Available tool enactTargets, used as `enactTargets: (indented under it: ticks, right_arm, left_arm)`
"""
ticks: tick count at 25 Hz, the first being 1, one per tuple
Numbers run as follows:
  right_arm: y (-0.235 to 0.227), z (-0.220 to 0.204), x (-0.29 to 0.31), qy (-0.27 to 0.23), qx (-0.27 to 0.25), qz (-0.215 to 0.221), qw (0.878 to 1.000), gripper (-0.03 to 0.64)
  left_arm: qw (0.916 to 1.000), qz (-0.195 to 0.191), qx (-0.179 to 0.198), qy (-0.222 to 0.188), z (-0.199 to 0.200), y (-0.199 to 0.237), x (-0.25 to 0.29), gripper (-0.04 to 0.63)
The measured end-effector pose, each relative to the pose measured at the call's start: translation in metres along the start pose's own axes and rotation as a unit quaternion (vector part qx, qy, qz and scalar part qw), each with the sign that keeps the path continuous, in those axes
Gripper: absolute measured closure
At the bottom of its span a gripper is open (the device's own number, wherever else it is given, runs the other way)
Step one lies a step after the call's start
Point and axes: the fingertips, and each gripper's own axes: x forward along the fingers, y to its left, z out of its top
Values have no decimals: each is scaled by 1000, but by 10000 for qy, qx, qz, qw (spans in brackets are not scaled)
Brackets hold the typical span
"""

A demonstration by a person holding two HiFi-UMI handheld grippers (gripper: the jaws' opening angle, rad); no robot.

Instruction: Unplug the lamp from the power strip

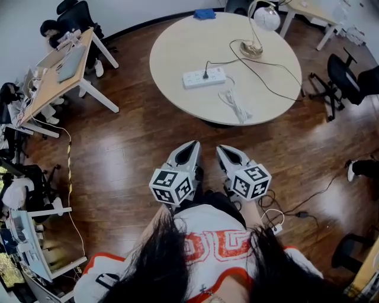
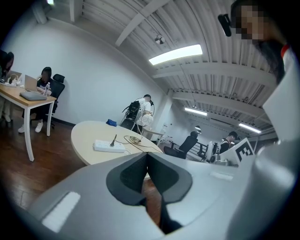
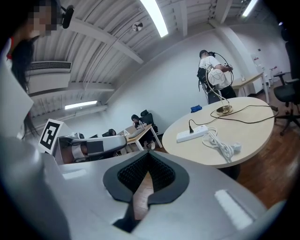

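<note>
On the round beige table [image 1: 177, 41] lies a white power strip [image 1: 204, 77] with a black plug [image 1: 206, 74] in it. The plug's black cord runs to a brass-footed lamp [image 1: 253, 48] with a white globe shade. My left gripper [image 1: 189, 149] and right gripper [image 1: 226, 151] hang side by side close to my body, well short of the table, both shut and holding nothing. From the left gripper [image 2: 147, 158] the strip [image 2: 108, 146] shows far ahead. The right gripper [image 3: 149, 158] also looks at the strip [image 3: 192, 133] and the lamp [image 3: 223, 109].
A bundled white cord [image 1: 235, 105] lies on the table near the strip, and a blue object [image 1: 204, 13] at its far edge. Desks with people stand at the left [image 1: 59, 71]. Office chairs [image 1: 337, 80] stand right of the table. Cables trail on the wooden floor [image 1: 296, 213].
</note>
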Motion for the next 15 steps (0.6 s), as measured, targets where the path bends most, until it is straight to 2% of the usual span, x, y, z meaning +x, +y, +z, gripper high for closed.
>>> enactTargets:
  ticks: [7,12,15]
  right_arm:
    - [-26,17,31,32,-9,-236,9997,615]
    - [-39,40,62,5,-23,-396,9992,615]
    - [-44,52,82,-4,-37,-476,9989,615]
  left_arm:
    - [9999,-90,-64,89,15,30,35,595]
    - [9995,-288,17,141,37,52,62,595]
    - [9990,-413,-60,146,48,68,75,595]
